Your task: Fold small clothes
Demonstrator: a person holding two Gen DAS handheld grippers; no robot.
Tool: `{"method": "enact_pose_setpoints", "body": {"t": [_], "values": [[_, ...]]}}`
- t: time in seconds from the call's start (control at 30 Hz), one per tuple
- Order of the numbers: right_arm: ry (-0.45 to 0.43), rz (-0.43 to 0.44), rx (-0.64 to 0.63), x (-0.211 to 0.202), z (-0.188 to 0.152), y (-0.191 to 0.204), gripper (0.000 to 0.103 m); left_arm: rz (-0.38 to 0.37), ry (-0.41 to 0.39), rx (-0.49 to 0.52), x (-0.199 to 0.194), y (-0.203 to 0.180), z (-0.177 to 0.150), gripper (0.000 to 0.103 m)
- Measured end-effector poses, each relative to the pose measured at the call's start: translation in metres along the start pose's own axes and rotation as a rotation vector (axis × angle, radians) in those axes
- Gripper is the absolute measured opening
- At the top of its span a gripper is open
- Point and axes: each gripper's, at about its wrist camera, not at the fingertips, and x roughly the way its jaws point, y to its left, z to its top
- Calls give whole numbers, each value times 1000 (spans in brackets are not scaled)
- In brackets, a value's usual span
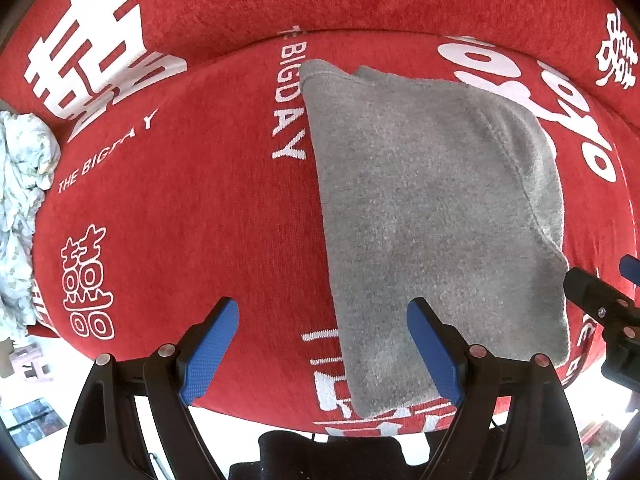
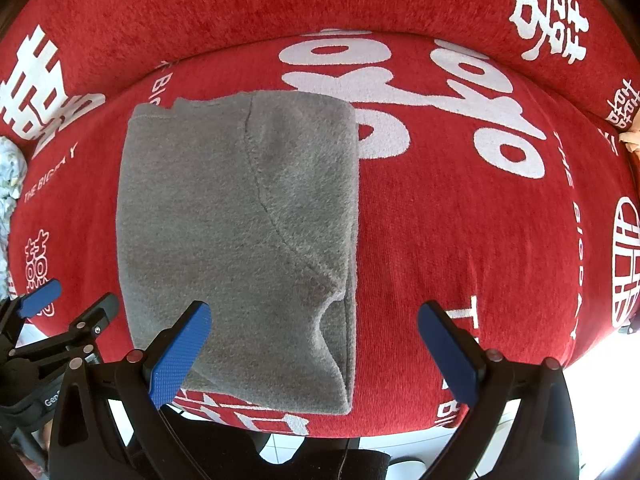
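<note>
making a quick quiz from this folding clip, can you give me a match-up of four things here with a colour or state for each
Things:
1. garment
2. sofa cover
3. crumpled cloth
4. left gripper

Colour or state:
a. pale floral print, bunched at the sofa's left edge
b. red with white lettering
c. grey, lying folded flat
d. open, blue pads apart, holding nothing

Pairs: 1-c, 2-b, 3-a, 4-d
</note>
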Motion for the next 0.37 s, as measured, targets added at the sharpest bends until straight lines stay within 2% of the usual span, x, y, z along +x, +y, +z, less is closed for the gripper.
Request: {"method": "enact_pose_setpoints", "body": {"t": [0.37], "values": [[14, 3, -5, 6, 2, 0, 103, -15, -26, 8, -1, -5, 4, 87]]}}
